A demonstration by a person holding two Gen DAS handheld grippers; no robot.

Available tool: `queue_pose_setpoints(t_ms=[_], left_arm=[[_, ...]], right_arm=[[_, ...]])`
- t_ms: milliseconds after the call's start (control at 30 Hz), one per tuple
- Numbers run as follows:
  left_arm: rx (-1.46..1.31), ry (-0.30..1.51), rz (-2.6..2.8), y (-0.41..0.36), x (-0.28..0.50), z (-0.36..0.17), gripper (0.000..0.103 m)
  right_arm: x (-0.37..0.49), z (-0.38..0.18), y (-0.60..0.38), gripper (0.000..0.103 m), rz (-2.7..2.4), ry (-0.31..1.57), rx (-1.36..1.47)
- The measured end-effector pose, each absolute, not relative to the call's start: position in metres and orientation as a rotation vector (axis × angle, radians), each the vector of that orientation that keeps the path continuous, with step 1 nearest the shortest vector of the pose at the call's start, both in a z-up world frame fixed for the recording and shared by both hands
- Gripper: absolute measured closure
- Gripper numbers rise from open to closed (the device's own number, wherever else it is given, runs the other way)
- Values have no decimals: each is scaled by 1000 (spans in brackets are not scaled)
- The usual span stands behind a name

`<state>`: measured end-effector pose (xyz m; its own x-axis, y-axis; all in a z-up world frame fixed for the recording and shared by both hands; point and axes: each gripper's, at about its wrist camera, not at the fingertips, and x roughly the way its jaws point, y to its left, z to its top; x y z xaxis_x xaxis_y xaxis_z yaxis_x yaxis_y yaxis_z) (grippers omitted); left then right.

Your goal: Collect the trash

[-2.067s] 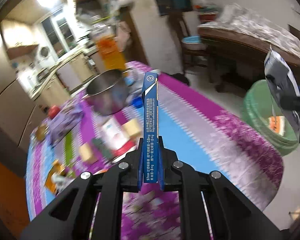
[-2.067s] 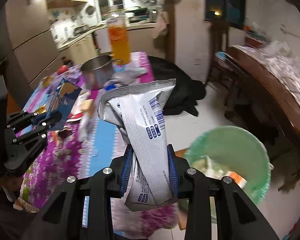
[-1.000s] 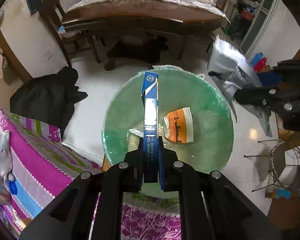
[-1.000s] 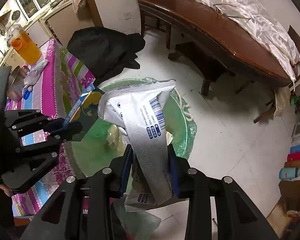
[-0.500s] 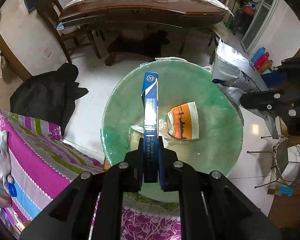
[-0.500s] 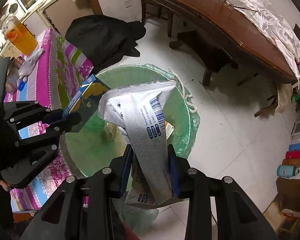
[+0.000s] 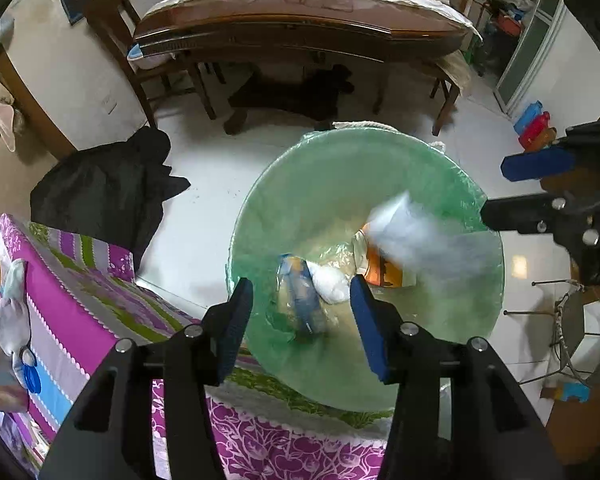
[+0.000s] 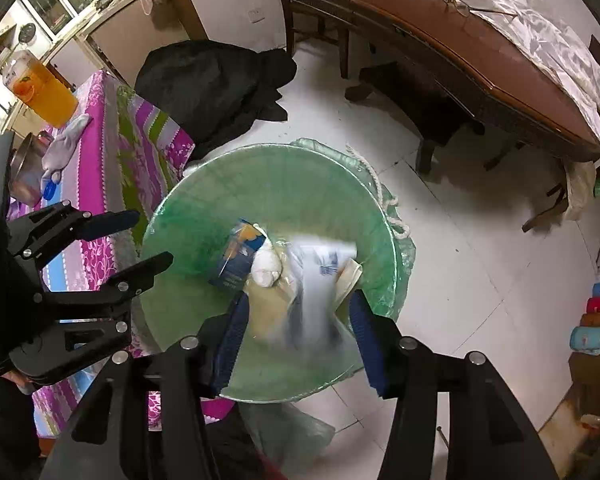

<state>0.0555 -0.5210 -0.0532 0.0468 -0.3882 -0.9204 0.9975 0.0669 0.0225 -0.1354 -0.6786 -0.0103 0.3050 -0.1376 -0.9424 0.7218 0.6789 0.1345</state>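
Hovering over one green bin (image 7: 452,184), two grippers' fingers (image 7: 236,320) spread (nothing held), blue carton (image 7: 300,300) and white packet (image 8: 316,288) inside.

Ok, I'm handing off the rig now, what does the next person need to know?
Left claw: open, empty, jaws just opened over the bin.
Right claw: open, jaws just opened; the white bag is blurred, dropping between them into the bin.
Blue box: already in the bin, beside a white wad and an orange cup.
Done: both pieces released.
Left: go back to the table and check it for more trash.
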Motion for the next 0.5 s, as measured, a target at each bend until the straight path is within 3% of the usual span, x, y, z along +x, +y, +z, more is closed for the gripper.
queue_pose_setpoints(t_ms=[500], left_arm=[[850,810,-1288,-501,53,-39,55]], right_arm=[[-160,-32,-680,50,-692,1162,612]])
